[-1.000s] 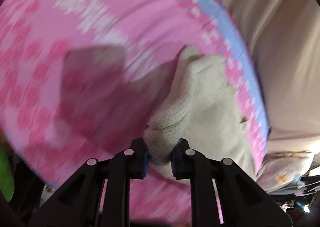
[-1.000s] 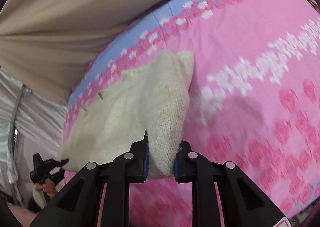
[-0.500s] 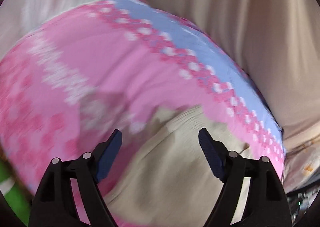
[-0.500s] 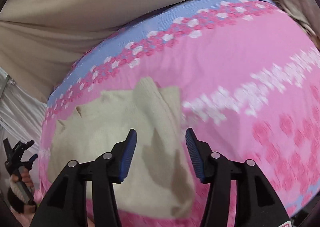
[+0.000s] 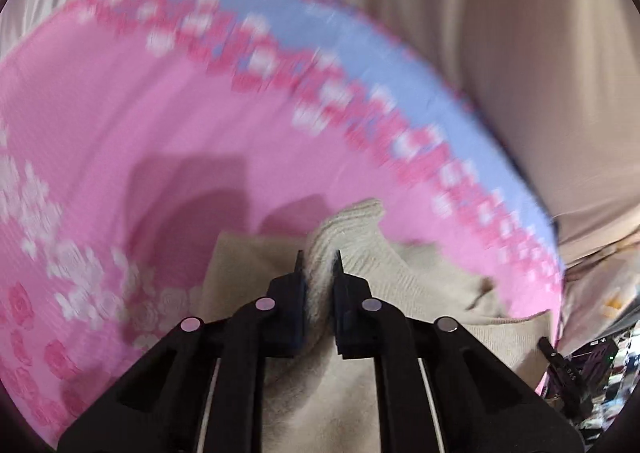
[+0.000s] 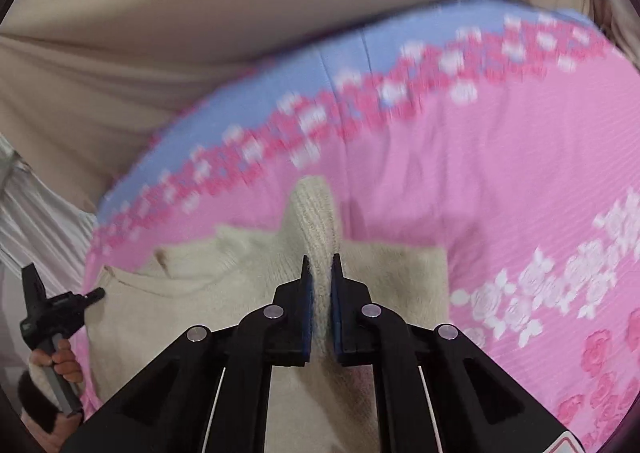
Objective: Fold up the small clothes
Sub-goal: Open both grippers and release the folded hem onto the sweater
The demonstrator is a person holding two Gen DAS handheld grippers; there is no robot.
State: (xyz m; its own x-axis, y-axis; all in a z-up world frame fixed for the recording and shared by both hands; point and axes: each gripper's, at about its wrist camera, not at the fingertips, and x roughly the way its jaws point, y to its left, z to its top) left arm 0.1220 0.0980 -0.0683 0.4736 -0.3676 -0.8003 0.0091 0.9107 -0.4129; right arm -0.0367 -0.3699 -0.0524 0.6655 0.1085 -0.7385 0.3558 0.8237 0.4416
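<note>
A cream knitted garment (image 5: 420, 293) lies on a pink flowered cloth (image 5: 140, 133). My left gripper (image 5: 319, 259) is shut on a ribbed knit edge (image 5: 348, 225) of the garment, which sticks out past the fingertips. In the right wrist view the same cream garment (image 6: 224, 281) spreads to the left and right. My right gripper (image 6: 320, 263) is shut on another ribbed edge (image 6: 314, 209) of it. The left gripper (image 6: 52, 309) shows at the far left of the right wrist view, held in a hand.
The pink cloth (image 6: 500, 181) has a blue band (image 6: 280, 93) with a flower border along its far edge. Beige fabric (image 6: 200, 13) hangs behind it. Clutter (image 5: 600, 373) shows at the lower right of the left wrist view.
Both grippers let go of the garment, opened wide half a second ago, and have now shut again on ribbed edges of it. Both views have shifted toward the cloth's far edge.
</note>
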